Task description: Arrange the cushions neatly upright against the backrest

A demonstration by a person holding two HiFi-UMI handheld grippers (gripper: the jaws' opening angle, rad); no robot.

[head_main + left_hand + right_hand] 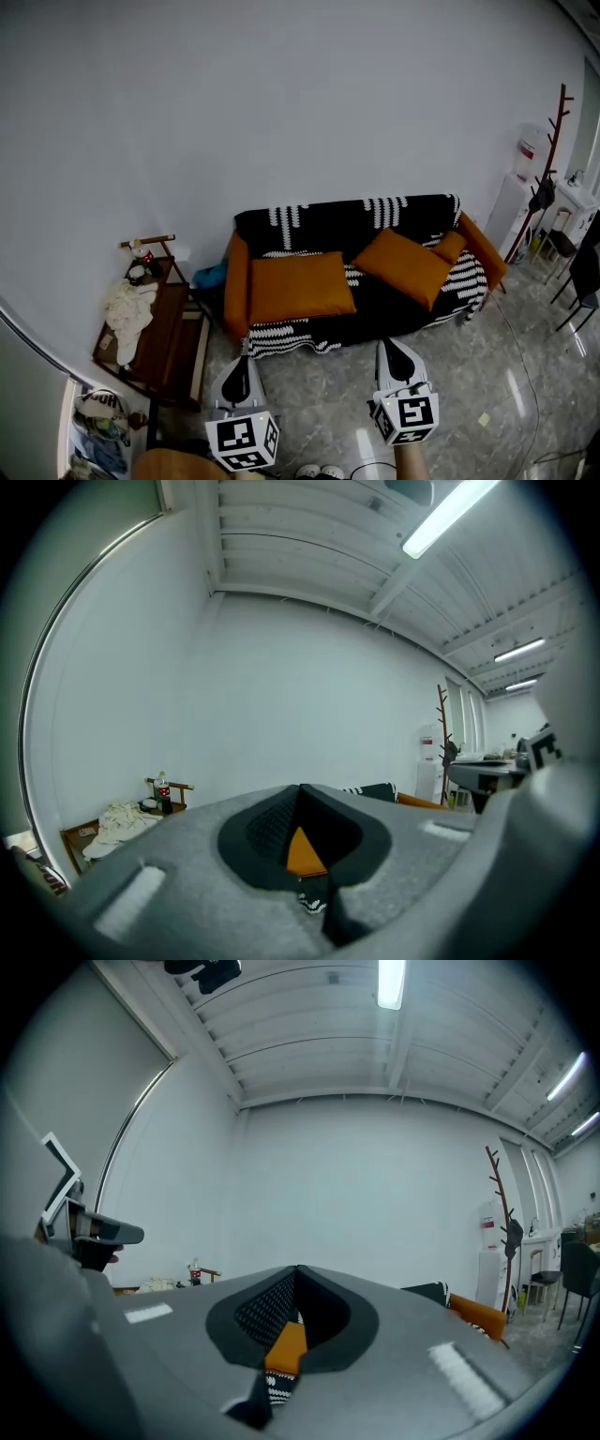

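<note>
Heading the list, nearest first:

- Left gripper [245, 360]: jaws clenched together, nothing between them.
- Right gripper [387, 344]: jaws likewise pressed closed and empty.
- Both are held above the grey floor [319, 398], tips toward the sofa [235, 281], well apart from every cushion.
- Large orange cushion [298, 286]: lies flat on the left half of the seat, ahead of the left gripper. Its long axis runs along the sofa's length.
- Second orange cushion [403, 266]: lies on the seat right of centre, ahead of the right gripper, and is turned askew. Its long axis slants from the backrest toward the front right corner.
- Small orange cushion [448, 247]: just beside the second, near the right armrest.
- Black-and-white throw [347, 217]: drapes over the seat and backrest, under all three cushions.
- Wooden side stand [178, 323]: left of the sofa, holding a crumpled pale cloth [129, 314] and a bottle [162, 792].
- Coat stand [550, 159]: far right, by the wall.
</note>
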